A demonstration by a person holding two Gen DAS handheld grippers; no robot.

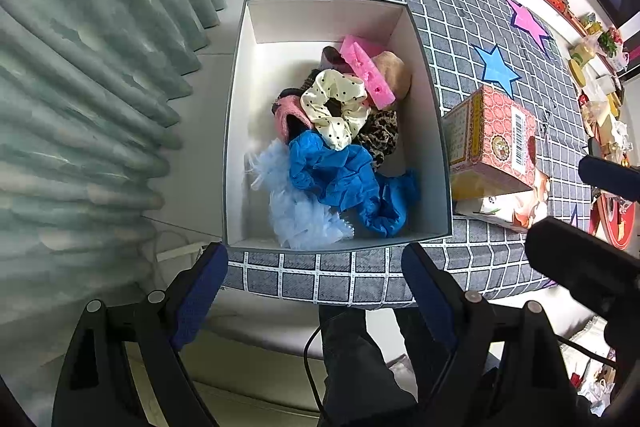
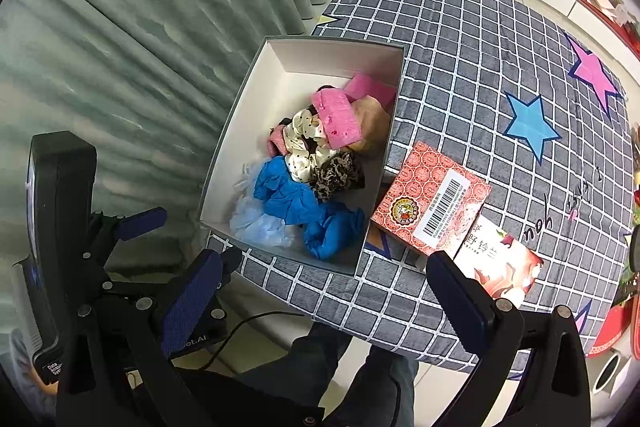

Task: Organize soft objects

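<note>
Left-to-right arrangement, seen from above. At far left hang pale green curtains (image 1: pixel 100 67). Next, at the left edge of the table (image 2: pixel 480 67), which is covered in a grey checked cloth with stars, stands an open white-lined box (image 1: pixel 256 107). Inside it lie the soft objects: a pale blue frilly piece (image 1: pixel 296 211) and a blue crumpled cloth (image 1: pixel 340 175) at the near end, a cream dotted scrunchie (image 1: pixel 336 107) and a leopard-print scrunchie (image 1: pixel 380 135) in the middle, a pink sponge (image 1: pixel 368 71) behind. Just right of the box rests a red patterned carton (image 2: pixel 432 203) atop a floral packet (image 2: pixel 500 267). The left gripper (image 1: pixel 316 267) and right gripper (image 2: pixel 324 279) both hover with jaws spread apart, empty, at the table's near edge.
</note>
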